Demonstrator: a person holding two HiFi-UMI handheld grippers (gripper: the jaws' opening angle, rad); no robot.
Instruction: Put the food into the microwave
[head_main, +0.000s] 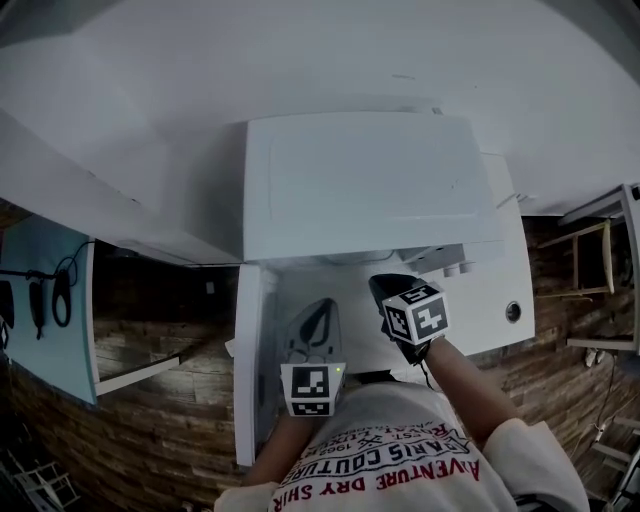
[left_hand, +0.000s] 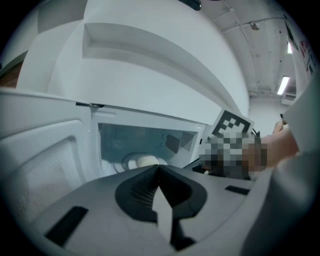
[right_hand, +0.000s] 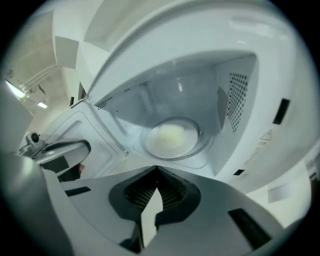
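Microwave: boxy white microwave oven (head_main: 370, 180) on white table (head_main: 500, 300).
Door: white door (head_main: 252, 380) swung open leftward, beside left gripper (left_hand: 159, 167).
Tongs: left gripper, right gripper (right_hand: 156, 171) both closed tight, empty, facing the cavity.
Dish: clear round glass dish (right_hand: 196, 146), mid-floor inside.
Food: pale round food (right_hand: 170, 137) at dish centre.

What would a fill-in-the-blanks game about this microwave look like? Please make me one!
1. The door of the microwave is swung ____.
2. The pale food lies on a glass plate ____ the microwave.
3. The right gripper has its jaws ____, with nothing between them.
4. The left gripper is shut and holds ____.

Missing words: open; inside; shut; nothing.
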